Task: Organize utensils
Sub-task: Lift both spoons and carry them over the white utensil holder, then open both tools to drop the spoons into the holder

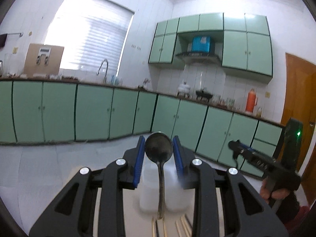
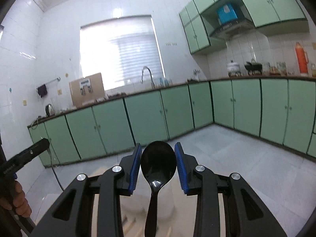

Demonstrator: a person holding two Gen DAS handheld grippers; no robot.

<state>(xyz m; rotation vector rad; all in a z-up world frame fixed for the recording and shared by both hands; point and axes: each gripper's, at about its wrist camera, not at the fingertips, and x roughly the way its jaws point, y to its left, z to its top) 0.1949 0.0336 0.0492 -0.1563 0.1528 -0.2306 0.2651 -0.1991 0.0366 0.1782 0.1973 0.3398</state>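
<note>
Mid-task: 2 spoons lifted, none yet sorted, with left gripper (image 1: pixel 159 154) partly open around a dark metal spoon (image 1: pixel 159 148), right gripper (image 2: pixel 158 162) likewise around a black spoon (image 2: pixel 158 162), white tubs (image 1: pixel 146 189) and chopsticks (image 1: pixel 183 227) below, firm grip unclear.

The left gripper (image 1: pixel 159 148) is holding a spoon (image 1: pixel 159 147) with the bowl sitting between its fingertips and the handle running back toward the camera. A container (image 1: pixel 150 187) is standing below the fingers, and sticks (image 1: pixel 182 226) are lying nearer still. The right gripper (image 2: pixel 158 158) is carrying a larger spoon (image 2: pixel 158 162) the same way. Beyond both pairs of fingers a counter (image 2: pixel 138 94) is running along the walls, with a faucet (image 2: pixel 147 75) on it before the window (image 2: pixel 120 57).
</note>
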